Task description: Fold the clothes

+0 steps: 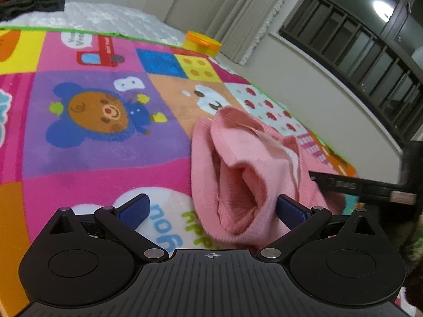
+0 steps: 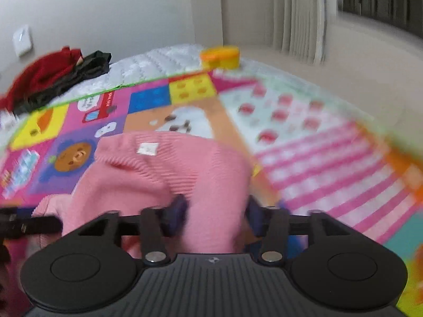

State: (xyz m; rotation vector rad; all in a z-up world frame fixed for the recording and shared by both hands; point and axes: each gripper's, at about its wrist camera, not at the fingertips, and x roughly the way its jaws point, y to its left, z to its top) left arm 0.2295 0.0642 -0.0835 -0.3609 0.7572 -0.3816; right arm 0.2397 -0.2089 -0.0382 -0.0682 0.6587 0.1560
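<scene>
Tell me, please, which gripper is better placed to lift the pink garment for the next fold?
Probably the right gripper: the pink garment already sits between its fingers. The left gripper is wide open at the edge.

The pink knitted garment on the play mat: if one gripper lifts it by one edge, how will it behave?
The pink knitted garment will probably hang limp, since it already lies in soft folds. It looks light, being a small ribbed knit. It should not slip easily: the right gripper has its jaws around a bunched part, and the knit looks rough.
</scene>
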